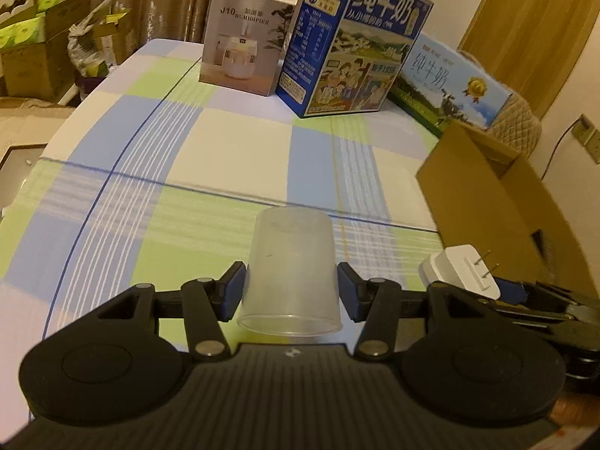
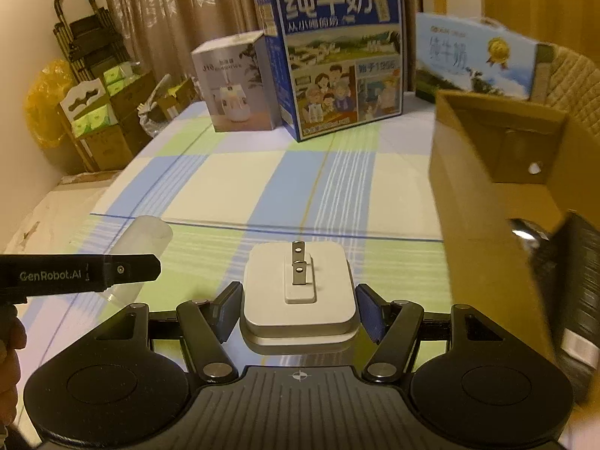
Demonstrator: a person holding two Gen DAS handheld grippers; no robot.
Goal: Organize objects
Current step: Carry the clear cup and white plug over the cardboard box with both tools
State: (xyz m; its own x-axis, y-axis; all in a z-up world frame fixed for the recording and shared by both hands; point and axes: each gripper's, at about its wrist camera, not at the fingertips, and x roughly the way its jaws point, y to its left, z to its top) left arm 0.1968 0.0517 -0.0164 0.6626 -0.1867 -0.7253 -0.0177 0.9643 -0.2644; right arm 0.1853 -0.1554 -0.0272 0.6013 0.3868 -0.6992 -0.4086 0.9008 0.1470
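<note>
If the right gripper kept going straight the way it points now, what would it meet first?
Probably the checked bedsheet: the right gripper, shut on the white plug adapter, aims down at bare cloth. The tall blue milk carton stands beyond; depth is unclear.

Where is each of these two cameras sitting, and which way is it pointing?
Left wrist: rides on the left tongs, looking forward and down over the checked table; its pads grip a clear plastic cup.
Right wrist: rides on the right tongs, facing likewise; its pads grip a white plug adapter; a hand shows at left.
Shared: cup, adapter, blue milk carton, humidifier box, open cardboard box.
</note>
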